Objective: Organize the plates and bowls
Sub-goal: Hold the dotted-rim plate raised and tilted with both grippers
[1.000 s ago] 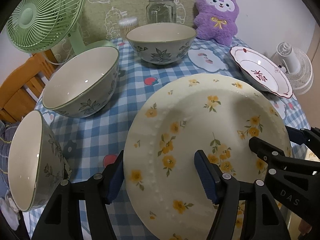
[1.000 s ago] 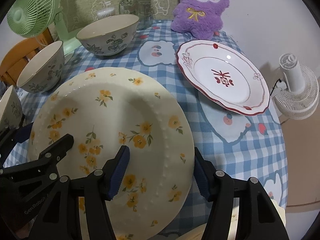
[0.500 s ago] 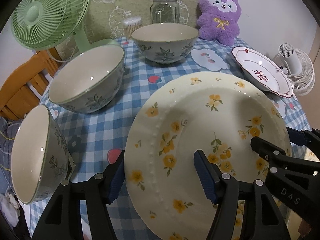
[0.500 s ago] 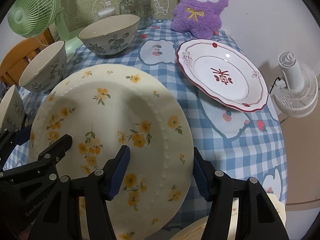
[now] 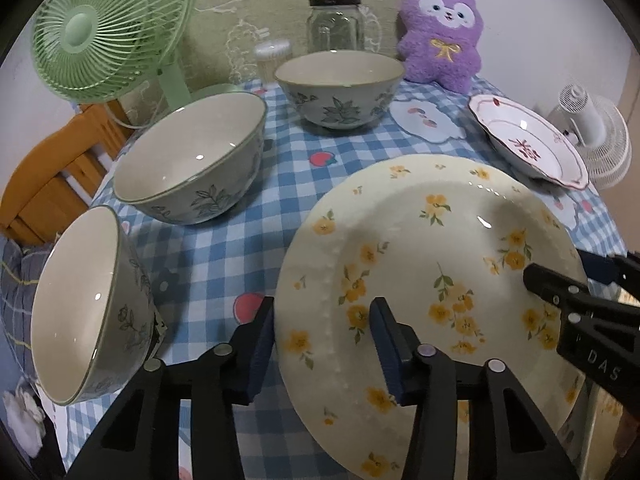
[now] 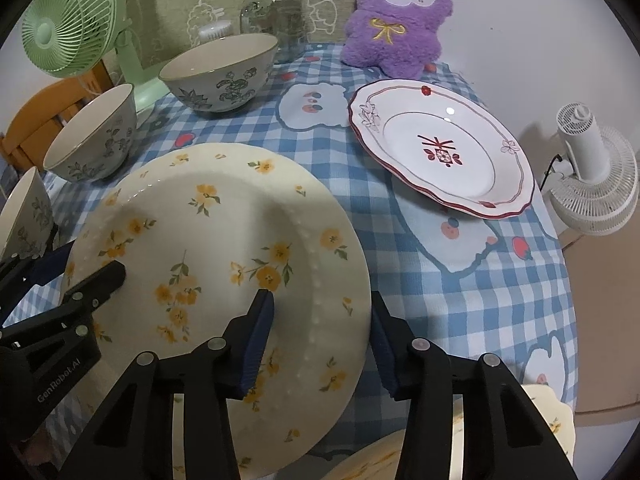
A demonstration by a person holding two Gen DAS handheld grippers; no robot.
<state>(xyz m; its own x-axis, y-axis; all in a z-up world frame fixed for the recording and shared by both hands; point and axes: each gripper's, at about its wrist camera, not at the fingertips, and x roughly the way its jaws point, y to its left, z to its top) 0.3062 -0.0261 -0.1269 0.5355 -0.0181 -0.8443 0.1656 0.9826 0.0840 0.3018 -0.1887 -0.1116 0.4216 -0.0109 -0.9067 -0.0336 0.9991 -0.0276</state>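
A cream plate with yellow flowers is held up off the table. My left gripper is shut on its left rim and my right gripper is shut on its right rim. Three green-rimmed floral bowls stand on the left: a near one, a middle one and a far one. A white plate with red trim lies at the right.
The table has a blue checked cloth. A green fan, a glass jar and a purple plush stand at the back. A white fan is off the right edge. Another yellow-flowered plate edge shows below.
Both grippers have lifted the yellow-flowered plate a little higher and nearer; the bowls and the red-trimmed plate have not moved.
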